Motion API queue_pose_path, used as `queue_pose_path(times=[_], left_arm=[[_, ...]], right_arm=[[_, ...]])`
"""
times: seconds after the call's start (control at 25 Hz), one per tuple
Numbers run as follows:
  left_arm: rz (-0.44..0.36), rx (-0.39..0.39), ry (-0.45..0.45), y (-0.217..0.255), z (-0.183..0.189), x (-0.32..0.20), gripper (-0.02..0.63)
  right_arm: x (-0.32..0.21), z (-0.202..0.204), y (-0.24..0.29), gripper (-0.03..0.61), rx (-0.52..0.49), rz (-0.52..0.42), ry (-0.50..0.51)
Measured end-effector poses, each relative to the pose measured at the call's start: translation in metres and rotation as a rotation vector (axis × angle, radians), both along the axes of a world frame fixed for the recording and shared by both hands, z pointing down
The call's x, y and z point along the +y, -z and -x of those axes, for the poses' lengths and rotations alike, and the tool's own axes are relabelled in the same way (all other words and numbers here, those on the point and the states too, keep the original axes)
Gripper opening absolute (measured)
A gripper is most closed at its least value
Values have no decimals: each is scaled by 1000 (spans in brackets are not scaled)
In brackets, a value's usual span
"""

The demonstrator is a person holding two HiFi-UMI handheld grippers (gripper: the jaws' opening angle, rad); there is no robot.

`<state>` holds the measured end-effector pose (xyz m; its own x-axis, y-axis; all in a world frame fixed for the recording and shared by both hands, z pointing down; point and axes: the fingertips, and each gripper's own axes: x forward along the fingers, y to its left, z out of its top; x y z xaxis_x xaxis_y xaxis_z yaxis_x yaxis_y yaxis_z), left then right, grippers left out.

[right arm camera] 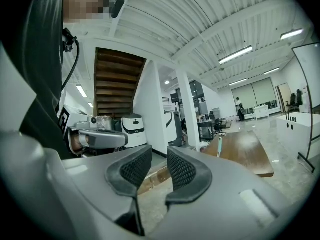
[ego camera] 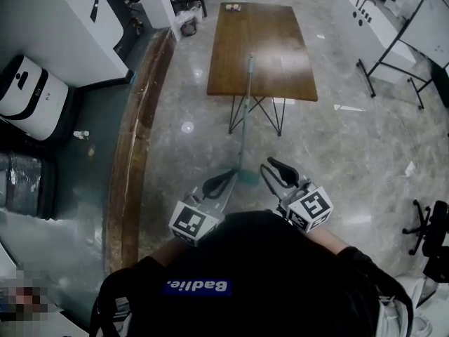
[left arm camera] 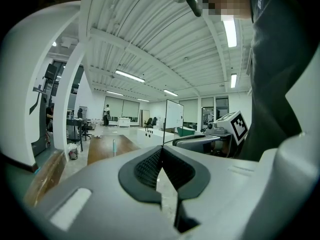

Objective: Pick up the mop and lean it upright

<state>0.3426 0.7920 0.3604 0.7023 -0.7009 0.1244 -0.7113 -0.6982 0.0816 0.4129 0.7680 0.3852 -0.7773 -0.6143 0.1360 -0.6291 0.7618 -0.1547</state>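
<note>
The mop [ego camera: 245, 118] stands upright on the floor, its pale handle leaning against the near edge of the wooden table [ego camera: 259, 20] and its green head [ego camera: 247, 178] down between my two grippers. My left gripper [ego camera: 226, 181] sits just left of the mop head with its jaws closed together and nothing in them. Just right of the head, my right gripper [ego camera: 278, 168] is held with a narrow gap between its pads and nothing in it. The handle's teal tip [right arm camera: 219, 145] shows against the table in the right gripper view, and the tip [left arm camera: 114, 147] also shows in the left gripper view.
A white machine [ego camera: 29, 93] stands at the left beyond a long wooden floor strip [ego camera: 130, 160]. A whiteboard on a stand [ego camera: 410, 34] is at the back right and a black office chair [ego camera: 429, 234] at the right edge. The table rests on wire legs [ego camera: 256, 114].
</note>
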Motion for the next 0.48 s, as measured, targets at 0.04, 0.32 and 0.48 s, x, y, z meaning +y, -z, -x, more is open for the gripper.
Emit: queue_pose_path(times=[0.04, 0.32, 0.48], left_arm=[[-2, 3, 2, 1, 2, 1, 18], [3, 6, 8, 0, 19, 4, 18], [10, 9, 8, -5, 27, 6, 18]], right_arm=[[-1, 1, 2, 104, -3, -8, -1], [-10, 9, 3, 124, -6, -27, -19], [-12, 14, -5, 130, 4, -10, -28]])
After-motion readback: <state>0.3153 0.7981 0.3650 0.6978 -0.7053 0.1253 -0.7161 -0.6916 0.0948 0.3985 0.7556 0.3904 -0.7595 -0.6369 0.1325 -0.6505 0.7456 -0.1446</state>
